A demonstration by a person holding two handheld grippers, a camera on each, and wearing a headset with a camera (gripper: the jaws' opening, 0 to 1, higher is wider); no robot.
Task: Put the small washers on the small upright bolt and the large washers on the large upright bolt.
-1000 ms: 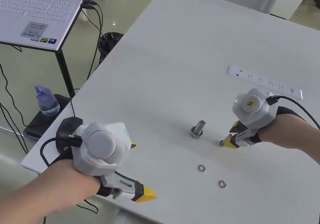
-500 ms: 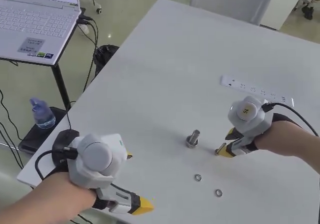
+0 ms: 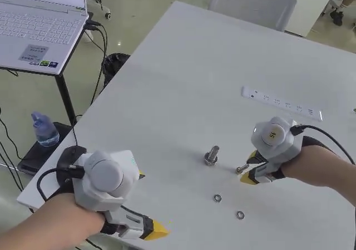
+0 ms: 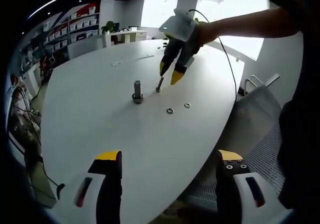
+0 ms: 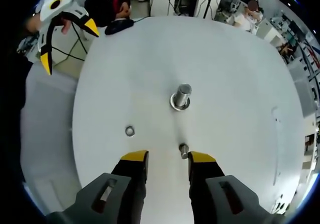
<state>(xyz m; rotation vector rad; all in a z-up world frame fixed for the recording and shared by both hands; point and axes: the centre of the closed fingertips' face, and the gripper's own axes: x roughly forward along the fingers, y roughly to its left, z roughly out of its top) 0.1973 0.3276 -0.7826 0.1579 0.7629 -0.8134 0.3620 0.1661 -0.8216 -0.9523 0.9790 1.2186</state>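
- head view: the large bolt [image 3: 211, 156] stands upright near the middle of the white table [image 3: 183, 77], a grey metal stud on a wider base. the small bolt [image 3: 241, 168], thinner and shorter, stands just beside it.
- two ring-shaped washers [image 3: 217, 197] lie flat on the table, nearer the person than the bolts, apart from each other and on neither bolt.
- the right gripper [image 3: 250, 168] has its yellow-tipped jaws spread, with the small bolt at their tips.
- the left gripper [image 3: 149, 201] is at the near table edge, jaws spread wide with nothing between them.
- right gripper view: the small bolt [image 5: 183, 150] stands in the gap just ahead of the tips, closer to the jaw on the view's right. the large bolt [image 5: 181, 97] is beyond it.
- left gripper view: both washers [image 4: 170, 111] lie side by side in front of the bolts.
- head view also takes in a power strip [image 3: 281, 102] and a laptop [image 3: 39, 21].
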